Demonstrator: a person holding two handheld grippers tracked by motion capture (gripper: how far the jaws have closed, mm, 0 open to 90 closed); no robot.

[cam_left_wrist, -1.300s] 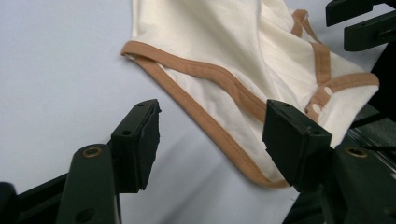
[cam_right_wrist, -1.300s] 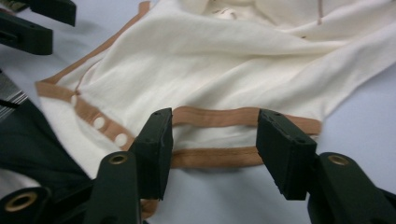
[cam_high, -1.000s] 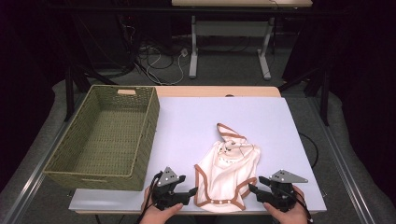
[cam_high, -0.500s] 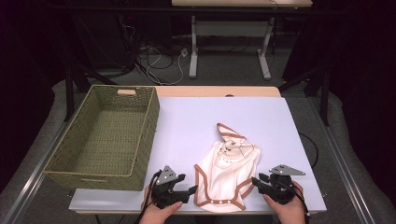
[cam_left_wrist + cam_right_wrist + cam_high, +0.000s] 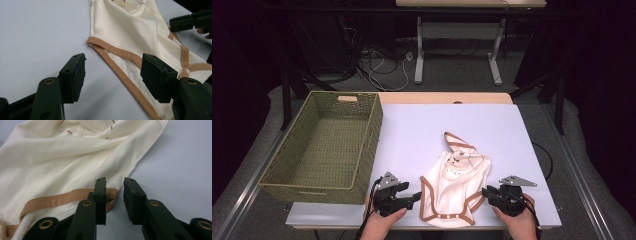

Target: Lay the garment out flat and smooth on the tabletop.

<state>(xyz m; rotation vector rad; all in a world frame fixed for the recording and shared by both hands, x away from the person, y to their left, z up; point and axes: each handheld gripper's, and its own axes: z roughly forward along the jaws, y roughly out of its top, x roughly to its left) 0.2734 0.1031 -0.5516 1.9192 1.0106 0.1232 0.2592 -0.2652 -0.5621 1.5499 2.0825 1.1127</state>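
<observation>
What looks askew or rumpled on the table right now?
The cream bodysuit lies crumpled and skewed on the table, one brown-trimmed strap flipped up toward the far side. The wicker basket sits squarely at the left; nothing looks spilled or damaged.

Right gripper (image 5: 486, 191) drawn in from one second ago, now at the right-hand hem of the cream baby bodysuit with tan binding (image 5: 458, 187). Jaws just been closing, narrowed to a slim gap in the right gripper view, with the tan-bound corner just at the left pad's (image 5: 101, 192) tip and not yet pinched between the pads. Grey three-cornered plate (image 5: 517, 181) shifted slightly toward the cloth.
</observation>
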